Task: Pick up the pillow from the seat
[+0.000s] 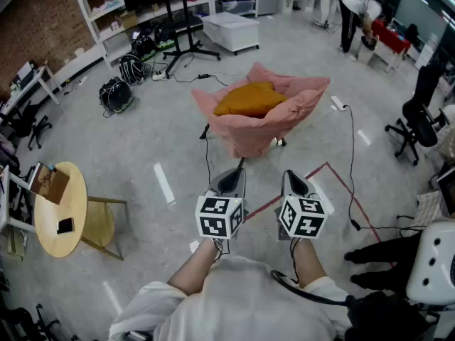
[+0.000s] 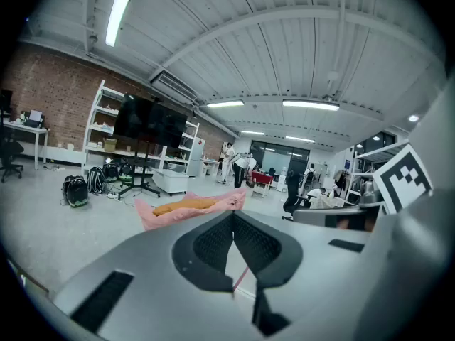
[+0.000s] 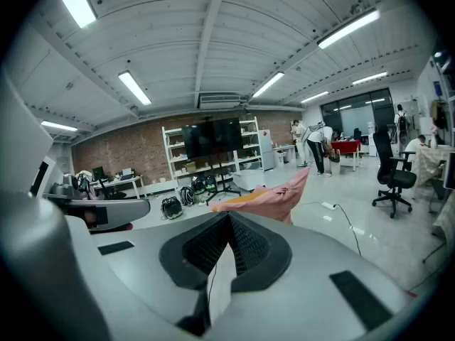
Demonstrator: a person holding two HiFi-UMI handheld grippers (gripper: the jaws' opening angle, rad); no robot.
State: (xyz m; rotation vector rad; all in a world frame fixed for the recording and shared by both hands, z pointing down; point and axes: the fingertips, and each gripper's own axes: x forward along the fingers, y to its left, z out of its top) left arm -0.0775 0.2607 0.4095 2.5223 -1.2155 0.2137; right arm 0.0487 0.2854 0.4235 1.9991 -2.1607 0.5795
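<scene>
An orange-brown pillow (image 1: 248,99) lies on a seat draped in pink cloth (image 1: 298,109), out on the floor ahead of me. Both grippers hang well short of it, side by side at chest height. My left gripper (image 1: 233,180) is shut with nothing in it, and so is my right gripper (image 1: 294,183). In the left gripper view the pillow (image 2: 183,207) and pink seat (image 2: 222,205) show beyond the closed jaws. In the right gripper view the pink seat (image 3: 281,195) rises past the jaw tips, with a strip of the pillow (image 3: 245,198) on it.
A round wooden table (image 1: 60,212) with a phone and a wooden chair (image 1: 99,222) stand at my left. Red tape lines (image 1: 341,180) and a black cable (image 1: 351,162) cross the floor. An office chair (image 1: 416,123) is at the right; shelves, bags and a white box (image 1: 231,30) at the back.
</scene>
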